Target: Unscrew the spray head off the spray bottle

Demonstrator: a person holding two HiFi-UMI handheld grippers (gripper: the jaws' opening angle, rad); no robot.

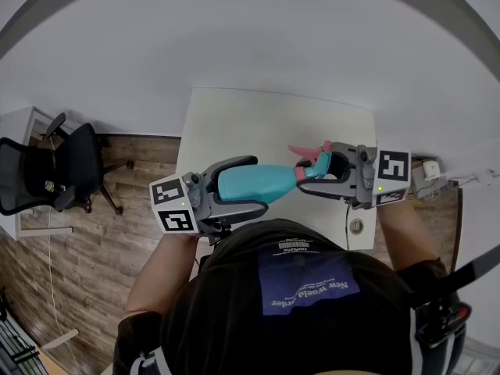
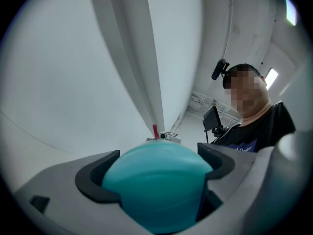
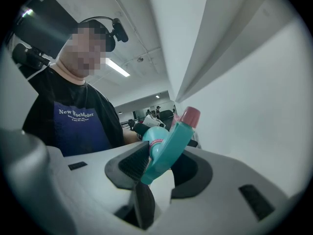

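Plastic on this spray bottle (image 1: 273, 180) looks light, slick and a bit squashy to me, so I'm holding it level above the table (image 1: 234, 123), left gripper (image 2: 156, 170) clamped round the fat body, right gripper (image 3: 164, 168) half-closed on the spray head (image 3: 171, 141) by its collar.

White table (image 1: 258, 116) pushed against plain white wall (image 1: 234, 30). Wood-plank floor (image 1: 94, 248), brownish, kinda rustic. Black office chair (image 1: 55, 170) on wheels off to left, next to white cabinet (image 1: 19, 123). Round cable hole (image 1: 356, 226) in tabletop. Strip light (image 3: 117, 67) on ceiling, bright even lighting overall.
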